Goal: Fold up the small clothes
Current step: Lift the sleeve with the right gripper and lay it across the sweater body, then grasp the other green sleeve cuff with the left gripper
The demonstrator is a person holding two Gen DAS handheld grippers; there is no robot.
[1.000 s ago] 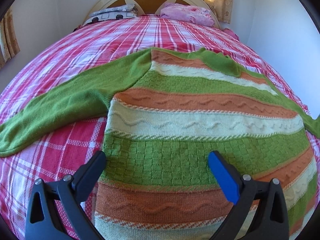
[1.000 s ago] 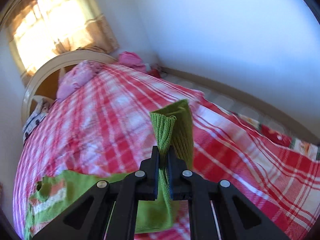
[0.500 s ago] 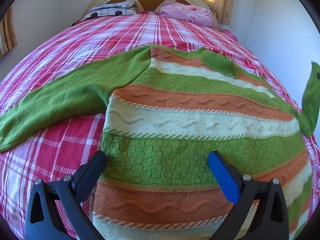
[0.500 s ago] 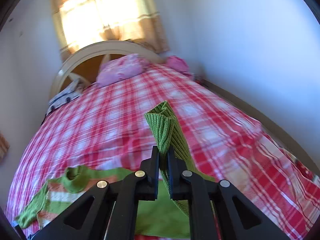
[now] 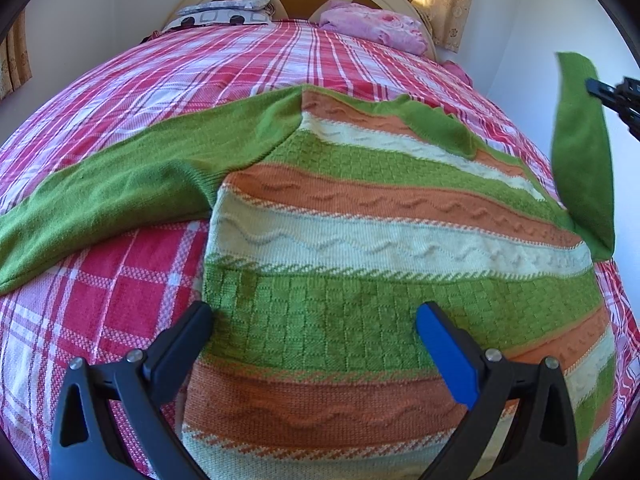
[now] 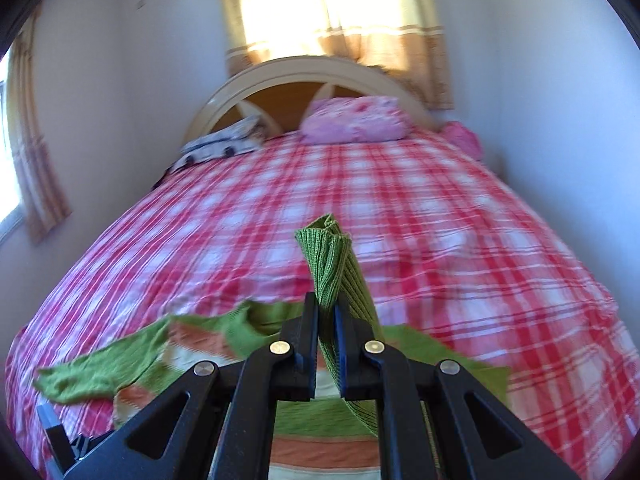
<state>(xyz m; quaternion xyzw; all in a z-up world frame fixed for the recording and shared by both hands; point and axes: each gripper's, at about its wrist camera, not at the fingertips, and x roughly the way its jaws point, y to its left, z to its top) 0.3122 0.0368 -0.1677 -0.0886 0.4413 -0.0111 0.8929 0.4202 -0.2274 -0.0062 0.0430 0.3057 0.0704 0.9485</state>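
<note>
A striped green, orange and cream sweater (image 5: 380, 240) lies flat on the red plaid bed (image 5: 200, 80). Its left sleeve (image 5: 100, 196) stretches out to the left on the cover. My left gripper (image 5: 314, 322) hovers open over the sweater's lower green band, with nothing between its fingers. My right gripper (image 6: 327, 312) is shut on the green cuff (image 6: 326, 256) of the right sleeve, which it holds up above the bed. In the left wrist view that lifted right sleeve (image 5: 582, 152) hangs at the right edge, with the right gripper (image 5: 612, 96) partly in view there.
A curved headboard (image 6: 296, 76) and a curtained window (image 6: 336, 12) stand at the far end. A pink pillow (image 6: 356, 120) and a patterned grey pillow (image 6: 224, 144) lie by it. A white wall (image 6: 540, 120) runs close along the bed's right side.
My right gripper has carried the sleeve cuff up and leftward over the sweater, rolling upright. The lifted sleeve has entered the left wrist view at the right. The left gripper has kept still.
</note>
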